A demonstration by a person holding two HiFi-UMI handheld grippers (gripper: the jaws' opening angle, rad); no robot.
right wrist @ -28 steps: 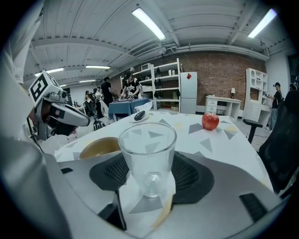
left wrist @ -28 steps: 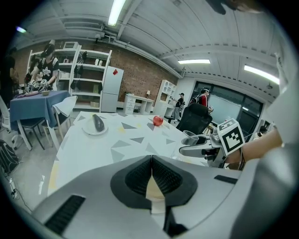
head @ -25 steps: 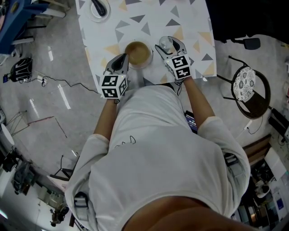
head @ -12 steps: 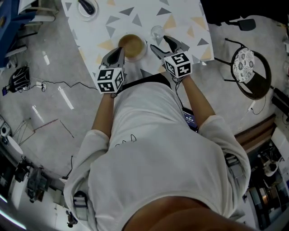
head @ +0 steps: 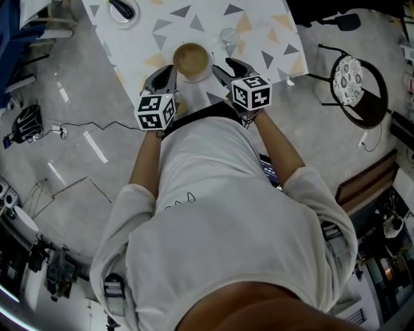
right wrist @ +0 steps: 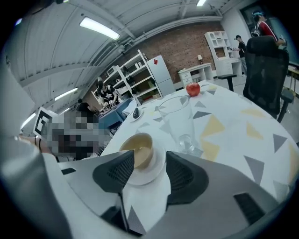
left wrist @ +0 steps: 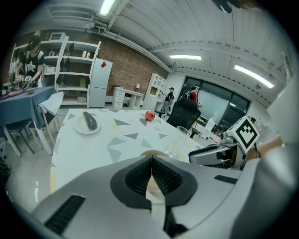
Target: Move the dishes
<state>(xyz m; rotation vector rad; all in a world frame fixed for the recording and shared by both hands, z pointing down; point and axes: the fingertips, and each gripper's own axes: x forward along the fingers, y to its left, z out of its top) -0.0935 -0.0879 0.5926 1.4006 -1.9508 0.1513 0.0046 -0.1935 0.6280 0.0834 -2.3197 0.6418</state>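
Bowl [head: 193, 59]: right gripper [head: 224, 65] has left the glass [head: 228, 36] for it, jaws narrowing but apart, empty; left gripper [head: 166, 71] jaws together.

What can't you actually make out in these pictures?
- Left gripper view: the shut left gripper covers most of the bowl; only its rim shows.
- Head view: the plate is cut by the top edge, and the dark item on it is too small to name.
- Head view: the person's body hides part of the table's near edge.
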